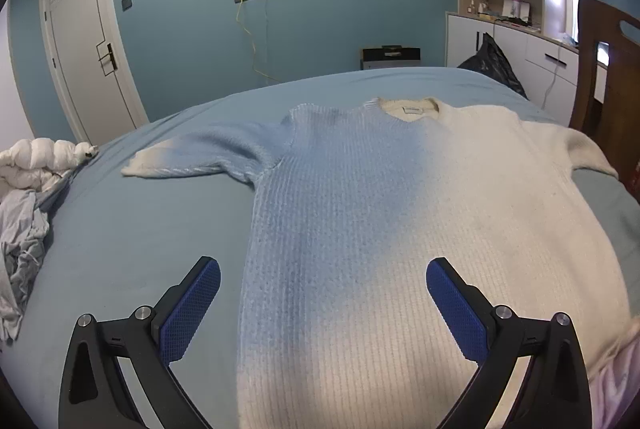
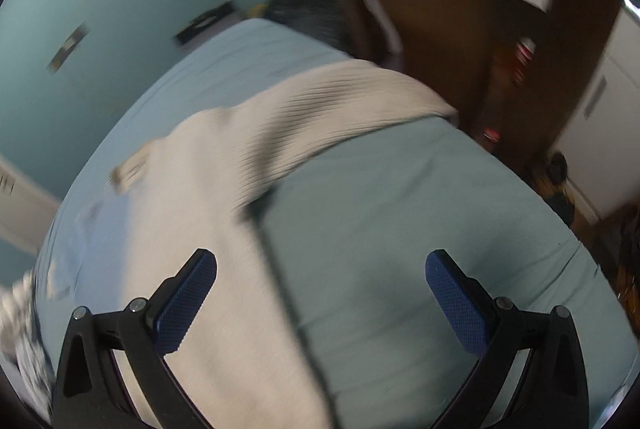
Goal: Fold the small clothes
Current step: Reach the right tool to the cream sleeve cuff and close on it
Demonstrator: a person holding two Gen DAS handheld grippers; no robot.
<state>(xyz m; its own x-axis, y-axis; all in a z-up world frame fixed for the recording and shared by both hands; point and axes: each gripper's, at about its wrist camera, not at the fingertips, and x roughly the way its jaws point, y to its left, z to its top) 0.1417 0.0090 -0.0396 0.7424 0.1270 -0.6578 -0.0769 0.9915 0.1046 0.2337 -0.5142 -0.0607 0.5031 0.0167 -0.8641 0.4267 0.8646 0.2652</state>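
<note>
Here, sweater (image 1: 400, 209): a ribbed knit, cream on its right half and fading to pale blue on its left, lies spread flat and face up on the bed, collar at the far end, hem at the near end.
Collar (image 1: 408, 107): round, with a small label showing inside it.
Left sleeve (image 1: 200, 155): stretched out to the left on the sheet, cuff cream.
Right sleeve (image 1: 588, 153): short in view, reaching toward the right edge of the bed; in the right wrist view it runs toward the far right corner, blurred.
Left gripper (image 1: 323, 309): fingers spread wide apart, holding nothing, hanging over the near part of the sweater; its left finger is over bare sheet, its right finger over the cream knit.
Right gripper (image 2: 320, 303): fingers also wide apart and empty, straddling the sweater's right side edge, left finger over the knit, right finger over sheet.
Bed (image 1: 132, 229): covered in a pale blue sheet.
Pile of cloth (image 1: 24, 229): crumpled grey and white things at the left edge of the bed, well apart from the sweater.
Chair (image 1: 608, 69): brown wood, just beside the bed's far right.
Door (image 1: 88, 45): white, shut, far left.
Cupboards (image 1: 504, 9): white, far right.
</note>
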